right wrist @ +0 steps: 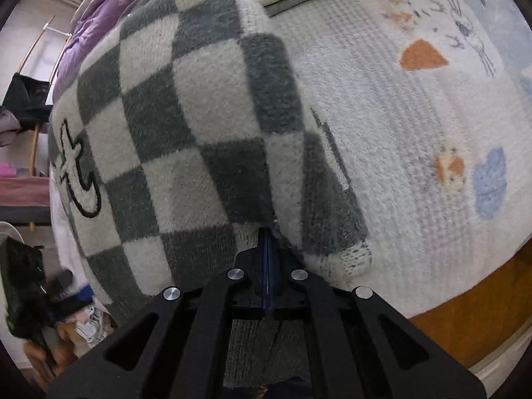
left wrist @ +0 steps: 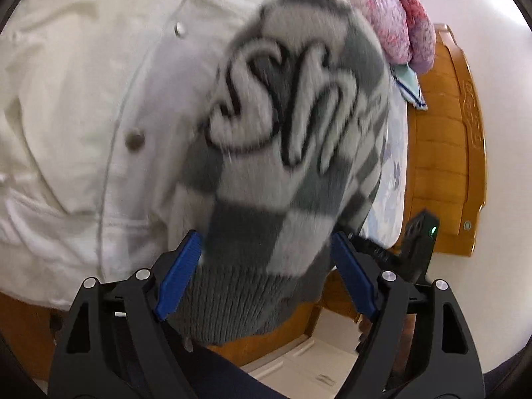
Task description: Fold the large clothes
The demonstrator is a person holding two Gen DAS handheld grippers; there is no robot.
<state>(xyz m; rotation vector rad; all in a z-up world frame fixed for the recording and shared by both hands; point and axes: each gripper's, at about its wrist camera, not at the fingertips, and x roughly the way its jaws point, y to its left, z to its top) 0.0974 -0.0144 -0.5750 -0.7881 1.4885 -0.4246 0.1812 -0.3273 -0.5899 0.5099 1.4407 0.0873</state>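
Gripping a fold of the checkered sweater [right wrist: 186, 139], with the right gripper [right wrist: 267, 242] clamped tight, blue pads pressed flat together and fuzzy knit bunched at their tips. Draped outward from there over a pale fleece blanket [right wrist: 415, 139] printed with orange and blue shapes, grey and cream squares spreading up and to the left, a black-outlined letter at the left edge. Beyond that, purple bedding [right wrist: 89, 30] at the top left and an orange wooden bed frame [right wrist: 465, 316] at the lower right.

Spread wide on the other side: left gripper [left wrist: 266, 266] released, blue pads [left wrist: 181, 272] standing on either side of the sweater's grey ribbed hem [left wrist: 239, 299], cloth between them but not pinched. Motion-blurred above, the checkered body with large cream lettering outlined in black. Lying past it to the left, a white buttoned jacket [left wrist: 73, 99]; at the top right, a pink fuzzy garment [left wrist: 382, 10]; at the right, the carved wooden bed frame.
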